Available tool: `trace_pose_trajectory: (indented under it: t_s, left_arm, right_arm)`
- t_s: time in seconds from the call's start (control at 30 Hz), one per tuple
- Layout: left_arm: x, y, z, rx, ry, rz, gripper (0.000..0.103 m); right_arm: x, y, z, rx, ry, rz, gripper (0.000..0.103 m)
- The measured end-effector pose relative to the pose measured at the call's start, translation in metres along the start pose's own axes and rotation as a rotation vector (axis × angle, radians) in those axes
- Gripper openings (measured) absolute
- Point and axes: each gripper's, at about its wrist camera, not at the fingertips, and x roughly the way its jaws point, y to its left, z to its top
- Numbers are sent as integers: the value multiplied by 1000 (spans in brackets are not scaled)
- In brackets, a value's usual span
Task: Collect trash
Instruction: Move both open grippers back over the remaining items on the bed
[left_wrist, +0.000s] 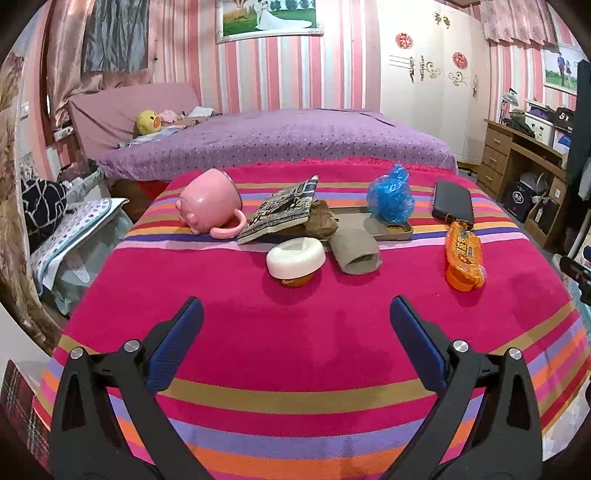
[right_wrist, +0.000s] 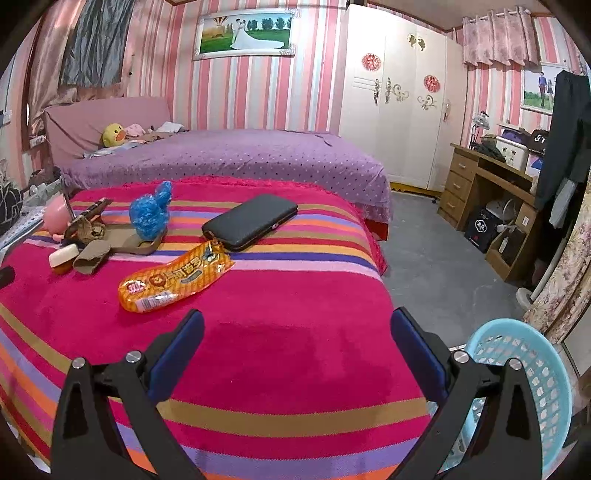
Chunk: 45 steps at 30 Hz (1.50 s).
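On the striped pink cloth (left_wrist: 295, 332) lie an orange snack wrapper (left_wrist: 463, 256) (right_wrist: 175, 278), a crumpled blue plastic bag (left_wrist: 391, 195) (right_wrist: 149, 212), a cardboard tube (left_wrist: 356, 251) (right_wrist: 90, 256) and crumpled brown paper (left_wrist: 321, 219) (right_wrist: 86, 229). My left gripper (left_wrist: 295, 314) is open and empty, just short of a white-lidded jar (left_wrist: 295, 260). My right gripper (right_wrist: 295, 325) is open and empty, to the right of the wrapper. A light blue basket (right_wrist: 524, 387) stands low at the right, partly behind the right finger.
A tipped pink mug (left_wrist: 212, 206), a black-and-white booklet (left_wrist: 284, 212), a phone case (left_wrist: 395, 227) and a black wallet (left_wrist: 452, 205) (right_wrist: 251, 221) also lie on the cloth. A purple bed (left_wrist: 277, 144) is behind. A wooden desk (right_wrist: 491, 199) stands right.
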Motion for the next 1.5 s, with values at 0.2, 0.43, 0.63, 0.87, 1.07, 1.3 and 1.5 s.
trace_pose_trajectory:
  t_s: [0.2, 0.43, 0.63, 0.87, 1.07, 1.3, 1.5]
  left_arm:
    - [4, 3, -2, 8, 10, 8, 97]
    - [4, 7, -1, -12, -2, 3, 97]
    - [3, 7, -1, -7, -4, 13, 97]
    - [8, 17, -1, -40, 8, 12, 97]
    - [8, 17, -1, -35, -2, 16, 97]
    - [7, 14, 0, -29, -1, 18, 97]
    - [10, 15, 0, -38, 3, 19, 97]
  right_arm:
    - [1, 1, -1, -8, 3, 2, 98]
    - [2, 10, 2, -7, -4, 2, 98]
    - [1, 17, 3, -32, -12, -1, 98]
    - [4, 20, 2, -28, -3, -2, 98]
    - [8, 22, 1, -41, 9, -10, 98]
    - [7, 25, 1, -46, 5, -12, 98]
    - [6, 24, 1, -36, 6, -8, 98]
